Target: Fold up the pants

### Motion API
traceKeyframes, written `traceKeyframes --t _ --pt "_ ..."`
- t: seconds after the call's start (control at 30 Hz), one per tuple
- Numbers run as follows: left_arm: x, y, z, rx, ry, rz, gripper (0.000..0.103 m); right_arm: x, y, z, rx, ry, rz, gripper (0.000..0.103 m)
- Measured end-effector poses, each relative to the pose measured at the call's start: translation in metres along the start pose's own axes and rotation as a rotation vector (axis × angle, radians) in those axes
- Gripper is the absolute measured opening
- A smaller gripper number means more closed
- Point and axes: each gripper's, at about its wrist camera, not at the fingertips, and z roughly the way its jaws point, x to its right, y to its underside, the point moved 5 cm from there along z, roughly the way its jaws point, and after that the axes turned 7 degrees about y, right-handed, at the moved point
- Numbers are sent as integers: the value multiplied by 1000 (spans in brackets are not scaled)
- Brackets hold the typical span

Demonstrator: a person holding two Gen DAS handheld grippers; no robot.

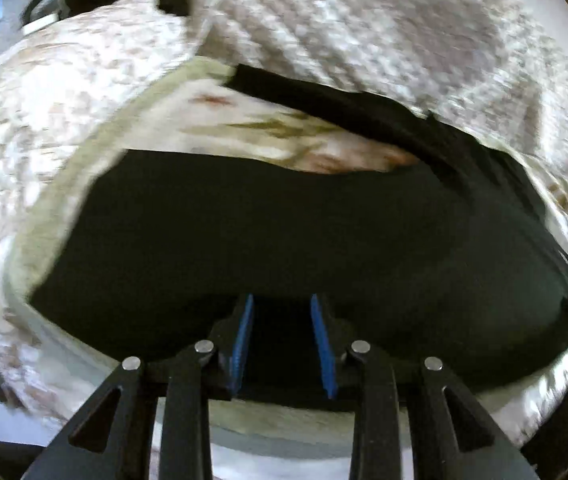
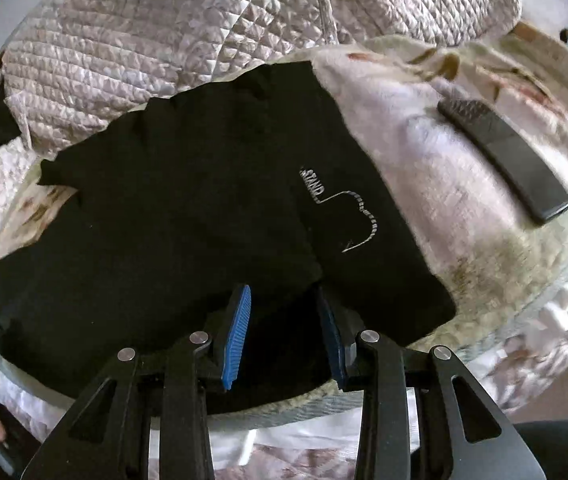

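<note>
Pants [image 2: 188,208]: 1; grippers [image 1: 282,312] [image 2: 284,300]: 2, parted.

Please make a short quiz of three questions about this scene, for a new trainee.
1. True or false: the right tool is open above the black pants.
2. What lies on the blanket to the right of the pants? A) a dark flat device B) a cup C) a shoe
3. What colour are the pads of the left tool?

Key: 1 true; 2 A; 3 blue.

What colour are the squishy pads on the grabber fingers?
Blue, with fine ridges. The pads show best in the right wrist view, above the black pants.
</note>
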Motion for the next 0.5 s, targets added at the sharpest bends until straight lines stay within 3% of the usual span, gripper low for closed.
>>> traceKeyframes --t 0.13,0.23,0.33,0.5 --pt "-26 -30 1 24 -69 -53 34 -5 -23 -17 83 -17 -15 35" --pt "-47 -50 12 26 -132 -85 36 -17 -44 -14 90 -45 -32 35" --pt "-67 -61 25 10 -180 -137 38 -33 -53 1 49 -79 -57 35" --pt "-69 -60 34 23 -195 -139 48 -42 -41 48 -58 -34 -95 35"
